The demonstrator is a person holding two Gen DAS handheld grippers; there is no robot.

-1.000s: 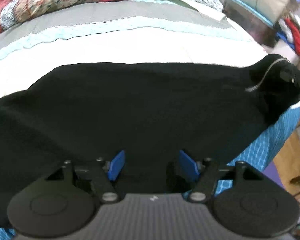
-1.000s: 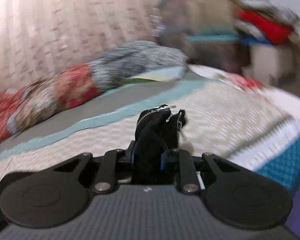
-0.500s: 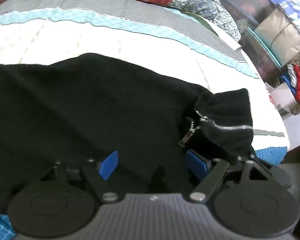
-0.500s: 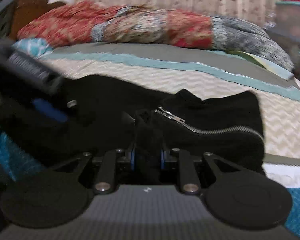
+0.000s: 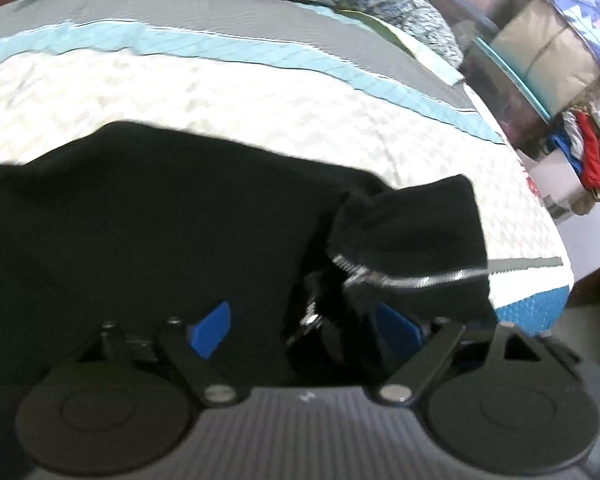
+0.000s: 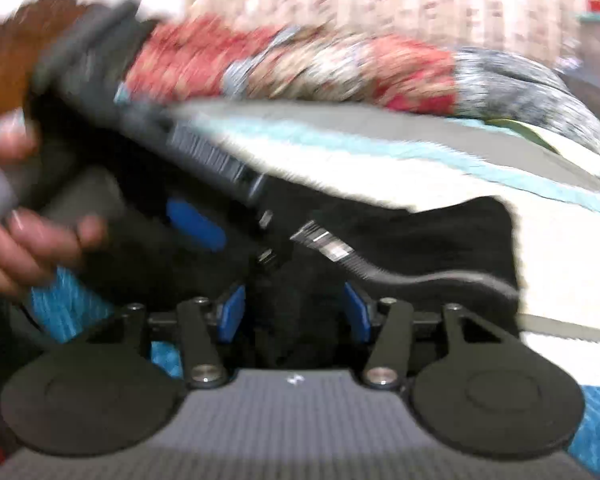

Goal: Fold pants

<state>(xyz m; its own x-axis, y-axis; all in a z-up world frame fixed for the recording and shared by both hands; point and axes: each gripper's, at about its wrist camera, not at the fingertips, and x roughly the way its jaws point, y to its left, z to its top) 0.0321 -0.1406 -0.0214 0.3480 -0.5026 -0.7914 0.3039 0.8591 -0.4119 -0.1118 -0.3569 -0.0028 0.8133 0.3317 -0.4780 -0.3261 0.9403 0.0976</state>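
Black pants (image 5: 160, 224) lie across the bed, and their zippered end (image 5: 416, 248) is folded over at the right. My left gripper (image 5: 304, 326) hangs low over the near edge of the cloth. Its jaws are opening wide, with black fabric between the blue pads but not pinched. My right gripper (image 6: 294, 314) is also opening; a bunch of black cloth (image 6: 300, 320) sits between its pads, which stand off it. The zipper (image 6: 380, 268) runs just ahead of it. In the right wrist view a hand (image 6: 28, 248) holds the left gripper, one blue pad (image 6: 196, 224) showing.
The bedspread (image 5: 260, 96) is cream with teal and grey bands. A red patterned quilt roll (image 6: 300, 64) lies along the far side. The bed's corner (image 5: 540, 296) drops off at the right, with shelves and stacked clothes (image 5: 588, 160) beyond.
The right gripper carried the zippered end over onto the pants and let go of it, its jaws spreading. The left jaws widened and shifted toward the zipper.
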